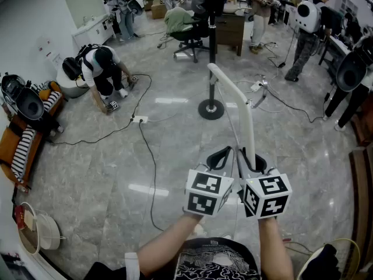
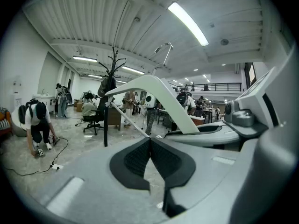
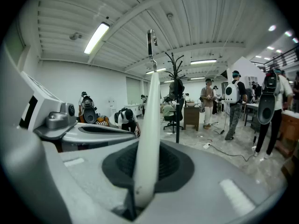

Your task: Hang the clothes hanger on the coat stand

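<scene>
A white clothes hanger (image 1: 242, 107) rises up and away from my right gripper (image 1: 254, 163), which is shut on its lower end. In the right gripper view the hanger arm (image 3: 148, 125) runs up between the dark pads to its metal hook (image 3: 151, 45). My left gripper (image 1: 221, 156) sits just left of the right one, jaws closed together with nothing between them (image 2: 150, 143). The hanger (image 2: 159, 90) passes above it. The black coat stand (image 1: 211, 57) stands on its round base (image 1: 211, 109) a few steps ahead; its branched top (image 3: 176, 62) shows beyond the hanger.
Black cables and a white power strip (image 1: 139, 119) lie on the marble floor to the left. A person (image 1: 104, 69) crouches at far left. An office chair (image 1: 189, 37), a desk (image 1: 231, 31) and standing people (image 1: 304, 37) are behind the stand.
</scene>
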